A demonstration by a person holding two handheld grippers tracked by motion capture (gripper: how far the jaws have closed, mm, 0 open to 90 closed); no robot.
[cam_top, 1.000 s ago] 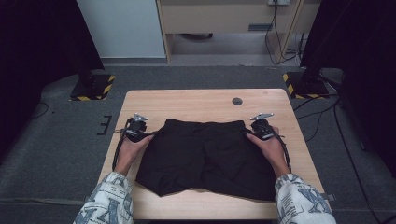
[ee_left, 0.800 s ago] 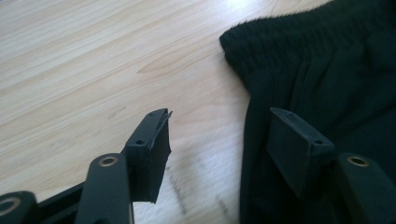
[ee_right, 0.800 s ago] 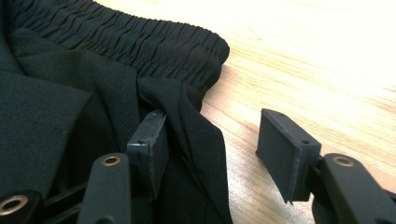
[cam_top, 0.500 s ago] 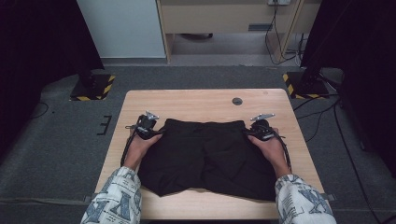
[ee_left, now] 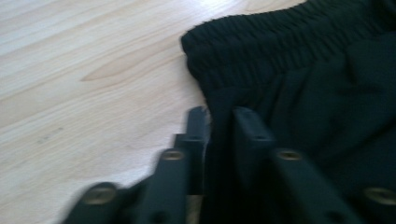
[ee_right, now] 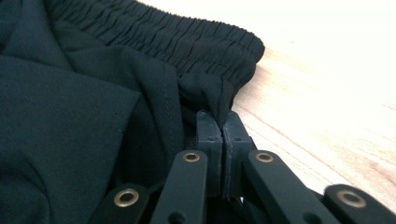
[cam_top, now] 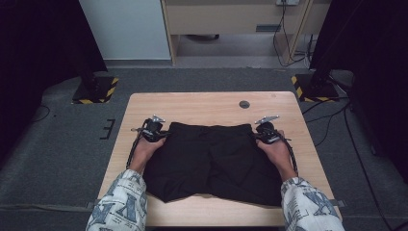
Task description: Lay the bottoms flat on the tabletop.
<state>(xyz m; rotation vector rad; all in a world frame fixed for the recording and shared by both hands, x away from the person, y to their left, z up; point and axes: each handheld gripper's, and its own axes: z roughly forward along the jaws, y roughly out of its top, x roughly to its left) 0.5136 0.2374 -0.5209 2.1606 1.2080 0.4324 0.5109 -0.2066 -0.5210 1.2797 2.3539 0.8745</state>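
Note:
Black shorts (cam_top: 211, 159) lie flat on the wooden table (cam_top: 202, 103), elastic waistband toward the far edge. My left gripper (cam_top: 166, 134) sits at the waistband's left corner. In the left gripper view its jaws (ee_left: 222, 119) have just been closing and now pinch the side edge of the shorts (ee_left: 303, 93) just below the waistband. My right gripper (cam_top: 255, 135) is at the right corner. In the right gripper view its jaws (ee_right: 222, 123) have also just closed, nearly touching, with a fold of the shorts (ee_right: 93, 93) clamped between them.
A small dark round disc (cam_top: 244, 104) lies on the table beyond the waistband. Bare wood runs along the far edge and both sides. Yellow-and-black striped stand bases (cam_top: 96, 90) (cam_top: 312, 86) and cables sit on the grey floor.
My left gripper slid right onto the left waistband corner and closed on the cloth. The right gripper stayed in place and closed on its corner.

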